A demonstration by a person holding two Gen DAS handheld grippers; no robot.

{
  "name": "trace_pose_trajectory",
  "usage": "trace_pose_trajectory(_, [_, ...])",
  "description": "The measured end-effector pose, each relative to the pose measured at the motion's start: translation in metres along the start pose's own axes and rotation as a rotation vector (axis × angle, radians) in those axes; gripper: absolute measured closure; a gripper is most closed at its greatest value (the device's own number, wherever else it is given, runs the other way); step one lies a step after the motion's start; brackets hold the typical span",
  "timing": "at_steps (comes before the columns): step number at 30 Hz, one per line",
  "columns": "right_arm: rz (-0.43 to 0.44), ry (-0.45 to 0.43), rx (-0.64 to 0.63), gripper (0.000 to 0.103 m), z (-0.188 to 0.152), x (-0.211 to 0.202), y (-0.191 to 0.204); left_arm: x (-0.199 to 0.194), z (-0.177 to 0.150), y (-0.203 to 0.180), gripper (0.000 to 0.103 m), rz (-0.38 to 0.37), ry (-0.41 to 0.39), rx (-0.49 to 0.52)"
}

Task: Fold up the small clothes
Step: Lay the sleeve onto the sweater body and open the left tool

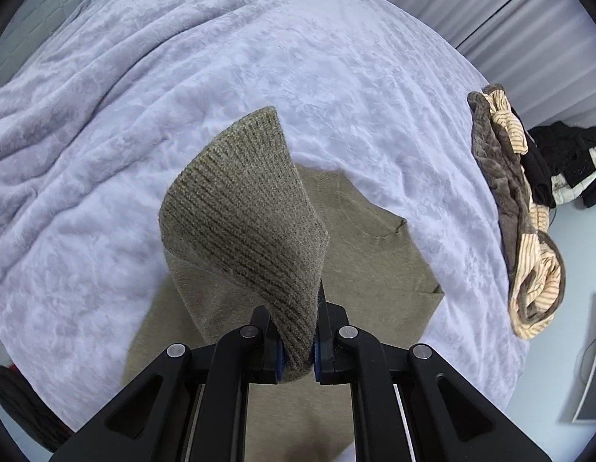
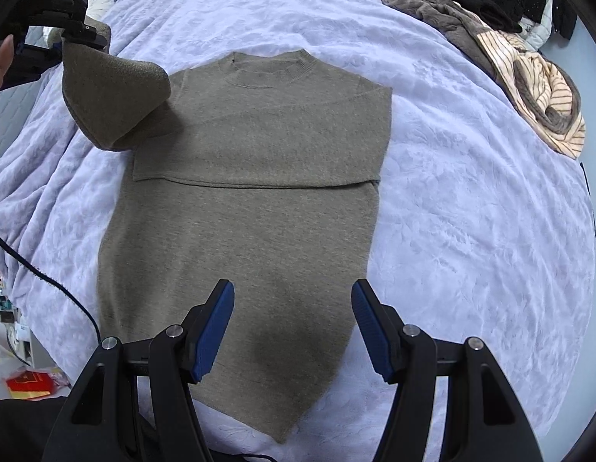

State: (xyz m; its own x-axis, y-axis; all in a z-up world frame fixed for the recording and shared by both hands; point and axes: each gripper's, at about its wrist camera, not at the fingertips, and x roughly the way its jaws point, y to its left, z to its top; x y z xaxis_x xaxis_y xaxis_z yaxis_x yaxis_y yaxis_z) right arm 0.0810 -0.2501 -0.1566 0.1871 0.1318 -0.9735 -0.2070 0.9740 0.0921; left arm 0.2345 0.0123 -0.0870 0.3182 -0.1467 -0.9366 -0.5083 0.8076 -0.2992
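While the sweater (image 2: 244,208) lies flat on the bed (image 2: 471,200), the left gripper (image 1: 298,346) clamps its sleeve (image 1: 244,227), probably the cuff; right gripper (image 2: 292,331) hovers, fingers apart. Lay it straight across the chest.

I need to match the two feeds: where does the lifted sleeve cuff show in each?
Left wrist: the sleeve cuff fills the centre, pinched in the left claw.
Right wrist: the cuff sits upper left, raised beside the collar.
Shared landmark: the striped garment at the blanket's right edge.
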Motion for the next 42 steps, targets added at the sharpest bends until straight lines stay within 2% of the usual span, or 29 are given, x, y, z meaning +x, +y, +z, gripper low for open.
trace_pose_trajectory(4, [0.003,0.012,0.023,0.036,0.001,0.007,-0.018,0.013,-0.007,-0.024,0.092,-0.009,0.011,-0.013])
trace_pose_trajectory(15, [-0.007,0.049,0.075,0.036,0.003,0.026,-0.056,0.083,-0.044,-0.100,0.092,0.036,0.089,0.122])
trace_pose_trajectory(25, [-0.037,0.101,0.139,0.036,-0.001,0.043,-0.085,0.139,-0.070,-0.113,0.092,0.076,0.152,0.226])
trace_pose_trajectory(28, [-0.052,0.112,0.145,0.036,0.000,0.047,-0.088,0.150,-0.079,-0.115,0.092,0.046,0.179,0.262])
trace_pose_trajectory(33, [-0.050,0.126,0.154,0.036,0.003,0.053,-0.090,0.167,-0.095,-0.112,0.091,-0.009,0.268,0.334])
trace_pose_trajectory(34, [-0.047,0.129,0.157,0.036,0.004,0.054,-0.090,0.171,-0.096,-0.109,0.088,-0.013,0.285,0.340])
trace_pose_trajectory(35, [-0.044,0.131,0.161,0.036,0.005,0.055,-0.090,0.174,-0.097,-0.106,0.080,-0.015,0.303,0.342])
trace_pose_trajectory(37, [-0.033,0.133,0.173,0.036,0.007,0.057,-0.091,0.176,-0.096,-0.099,0.017,-0.029,0.318,0.338])
trace_pose_trajectory(38, [-0.024,0.130,0.178,0.036,0.008,0.057,-0.091,0.174,-0.095,-0.095,0.010,-0.032,0.305,0.337])
trace_pose_trajectory(42, [0.051,0.120,0.222,0.036,0.013,0.060,-0.094,0.171,-0.094,-0.084,0.010,-0.075,0.325,0.367])
